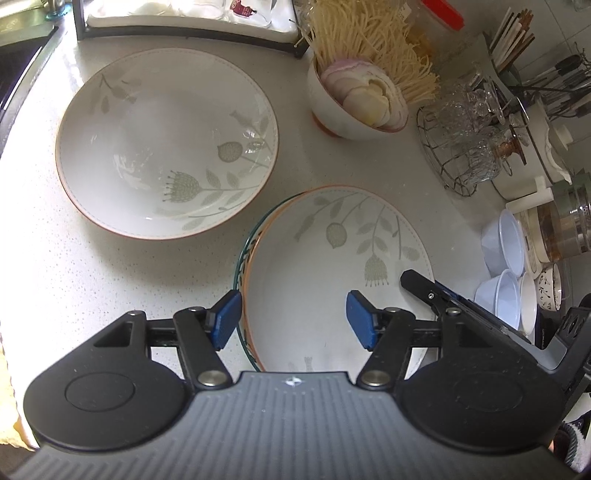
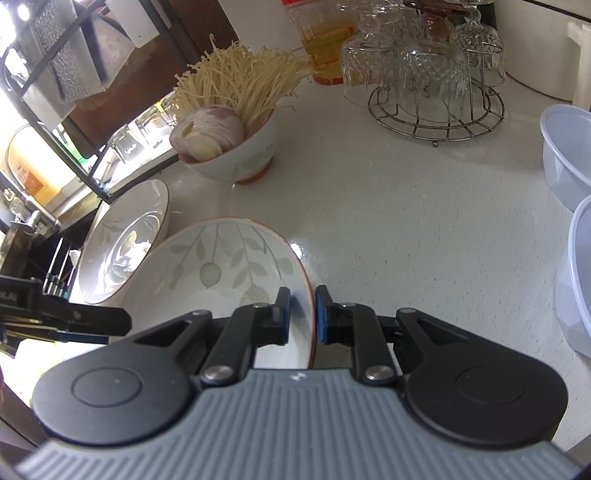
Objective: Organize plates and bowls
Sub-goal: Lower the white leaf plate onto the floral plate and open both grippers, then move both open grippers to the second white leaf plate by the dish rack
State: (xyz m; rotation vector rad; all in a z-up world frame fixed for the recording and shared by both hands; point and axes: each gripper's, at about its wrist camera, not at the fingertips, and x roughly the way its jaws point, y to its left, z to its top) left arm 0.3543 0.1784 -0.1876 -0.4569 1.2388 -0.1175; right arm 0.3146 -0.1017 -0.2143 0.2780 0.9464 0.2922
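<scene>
A floral bowl (image 1: 332, 266) with an orange rim rests on a green-rimmed plate (image 1: 239, 266) near the counter's front. My left gripper (image 1: 294, 320) stands open over its left rim, blue pads on either side of the rim and not pressing. My right gripper (image 2: 303, 314) is shut on the same bowl's (image 2: 221, 273) right rim, one finger inside and one outside. One of its fingers (image 1: 421, 286) shows over the bowl in the left wrist view. A larger floral bowl (image 1: 166, 144) sits alone at the back left.
A small bowl of onion slices and enoki mushrooms (image 1: 354, 99) stands behind. Upturned glasses on a wire rack (image 1: 469, 140) and stacked plastic bowls (image 1: 506, 251) crowd the right. A tray in a black frame (image 1: 184, 26) lines the back edge.
</scene>
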